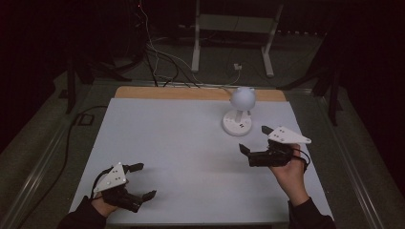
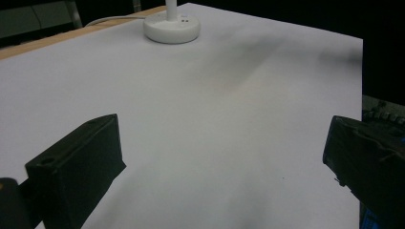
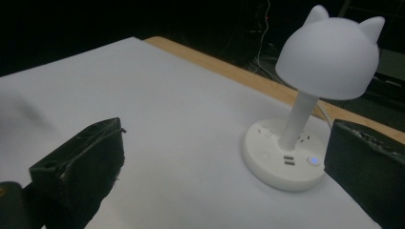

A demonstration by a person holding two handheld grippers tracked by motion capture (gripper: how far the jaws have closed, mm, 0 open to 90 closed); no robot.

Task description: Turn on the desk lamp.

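readable text: none | lamp base (image 3: 282,167): small markings beside sockets, too blurred to read | glowing blue button (image 3: 313,161): no legible sign

table (image 1: 157,143): white top, wooden strip along far edge | cables (image 1: 157,62): tangled on the floor behind the table | white stand (image 1: 234,28): legs on the floor, well beyond the table | surroundings dark
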